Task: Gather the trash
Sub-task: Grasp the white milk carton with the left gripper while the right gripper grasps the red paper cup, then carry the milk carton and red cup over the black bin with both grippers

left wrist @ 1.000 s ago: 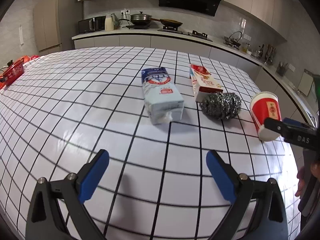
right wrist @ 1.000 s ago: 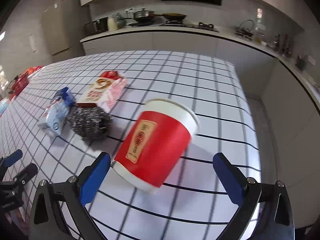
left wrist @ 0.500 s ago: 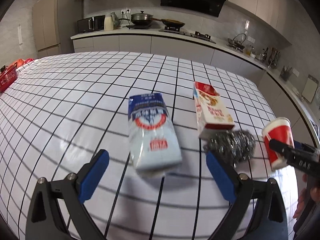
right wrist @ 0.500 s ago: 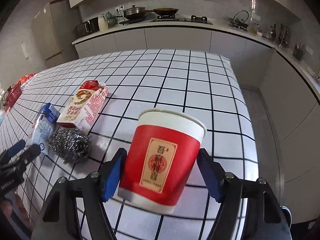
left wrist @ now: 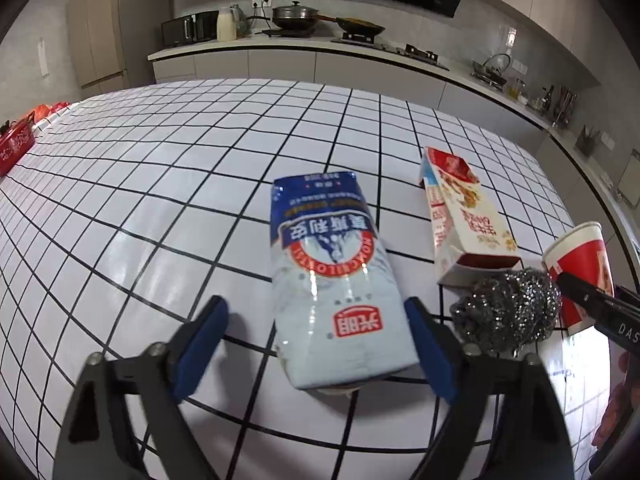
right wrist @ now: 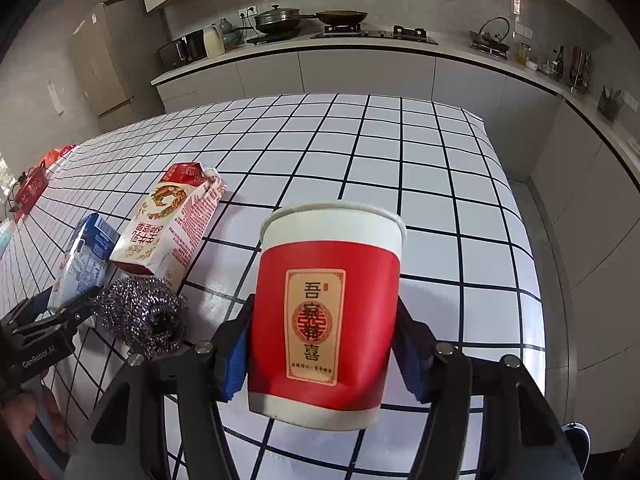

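While right hand-held gripper (right wrist: 324,348) clamps upright red cup (right wrist: 326,320), left hand-held gripper (left wrist: 316,344) open, straddling lengthwise blue carton (left wrist: 332,276)

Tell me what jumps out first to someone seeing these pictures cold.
The red paper cup dominates the right wrist view, upright and clamped in the right hand-held gripper. In the left wrist view, the blue-and-white milk carton lies flat on the black-gridded white table, between the open fingers of the left hand-held gripper. Beside it sit a steel wool scrubber and a red-and-white carton.
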A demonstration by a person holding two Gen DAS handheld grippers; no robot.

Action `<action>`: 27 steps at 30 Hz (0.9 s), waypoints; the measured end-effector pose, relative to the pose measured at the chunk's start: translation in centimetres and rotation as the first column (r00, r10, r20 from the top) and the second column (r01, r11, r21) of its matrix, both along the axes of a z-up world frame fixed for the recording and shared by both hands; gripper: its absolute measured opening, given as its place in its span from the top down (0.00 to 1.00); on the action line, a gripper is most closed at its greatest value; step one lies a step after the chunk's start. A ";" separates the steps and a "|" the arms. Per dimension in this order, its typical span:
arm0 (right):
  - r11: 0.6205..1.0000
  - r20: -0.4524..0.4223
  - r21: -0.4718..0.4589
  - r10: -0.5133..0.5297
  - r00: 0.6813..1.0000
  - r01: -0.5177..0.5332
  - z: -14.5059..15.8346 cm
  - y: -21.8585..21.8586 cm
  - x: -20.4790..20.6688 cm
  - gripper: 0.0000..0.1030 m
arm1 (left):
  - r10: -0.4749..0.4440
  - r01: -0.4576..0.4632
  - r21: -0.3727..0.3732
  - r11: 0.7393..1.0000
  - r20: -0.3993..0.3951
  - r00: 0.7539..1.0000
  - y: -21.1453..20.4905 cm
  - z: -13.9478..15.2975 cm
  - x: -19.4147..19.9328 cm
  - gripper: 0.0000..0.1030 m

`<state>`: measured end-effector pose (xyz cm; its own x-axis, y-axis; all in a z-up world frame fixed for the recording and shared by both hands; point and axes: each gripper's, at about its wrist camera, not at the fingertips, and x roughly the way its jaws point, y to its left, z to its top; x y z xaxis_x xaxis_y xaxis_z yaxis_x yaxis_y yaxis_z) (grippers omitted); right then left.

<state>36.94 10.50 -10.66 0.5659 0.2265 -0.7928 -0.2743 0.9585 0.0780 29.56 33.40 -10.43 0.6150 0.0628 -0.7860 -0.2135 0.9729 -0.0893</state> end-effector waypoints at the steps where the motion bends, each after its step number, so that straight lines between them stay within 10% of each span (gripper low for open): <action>1: 1.000 0.000 0.005 0.003 1.000 -0.003 0.0 0.0 0.0 0.40 | -0.004 0.004 0.004 1.000 0.003 1.000 0.0 0.1 -0.1 0.24; 3: 1.000 0.004 0.010 0.010 1.000 -0.010 0.1 0.2 -0.2 0.41 | -0.018 0.018 0.003 1.000 0.014 1.000 0.3 0.3 -0.4 0.46; 27: 0.998 0.075 0.027 0.050 0.996 -0.052 3.1 -1.0 -4.8 0.43 | -0.056 0.054 0.018 0.998 0.105 0.993 -1.1 2.1 -5.6 0.48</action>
<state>32.16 9.52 -7.57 0.6101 0.2785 -0.7417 -0.3289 0.9407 0.0827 23.96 32.25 -8.34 0.6971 0.0378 -0.7160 -0.1496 0.9843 -0.0937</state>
